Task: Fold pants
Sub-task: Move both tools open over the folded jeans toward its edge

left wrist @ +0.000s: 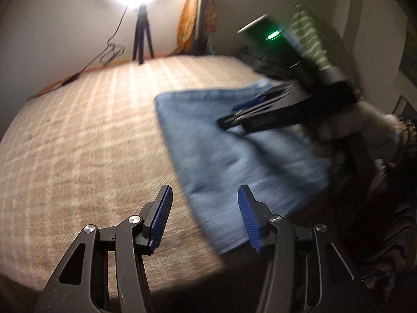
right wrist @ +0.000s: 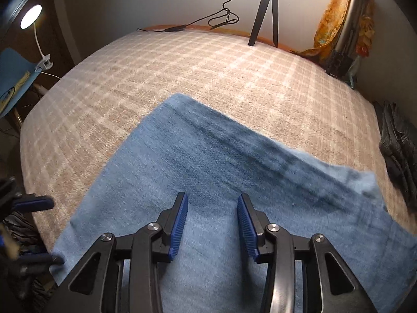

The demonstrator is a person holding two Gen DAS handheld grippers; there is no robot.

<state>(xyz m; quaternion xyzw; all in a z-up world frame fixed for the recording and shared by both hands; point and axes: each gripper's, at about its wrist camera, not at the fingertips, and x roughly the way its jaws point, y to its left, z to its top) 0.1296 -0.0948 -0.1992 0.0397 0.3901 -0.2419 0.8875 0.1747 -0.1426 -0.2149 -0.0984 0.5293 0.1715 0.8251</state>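
The left wrist camera looks out from behind its own gripper (left wrist: 205, 195), low over the near edge of the bed (left wrist: 78, 135), facing across it toward the wall, with the pants (left wrist: 234, 161) off to its right. The right wrist camera sits close above the pants (right wrist: 208, 161), looking past its gripper (right wrist: 212, 203) toward the same wall. Both views share the bed, the pants, the black tripod (left wrist: 142, 36) and the orange cloth (right wrist: 331, 18); each also catches the other gripper at its edge.

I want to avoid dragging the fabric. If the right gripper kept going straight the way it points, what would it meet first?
Most likely the pants: the open right gripper points over the blue denim, which fills the line ahead before the bed. Its height above the cloth is unclear.
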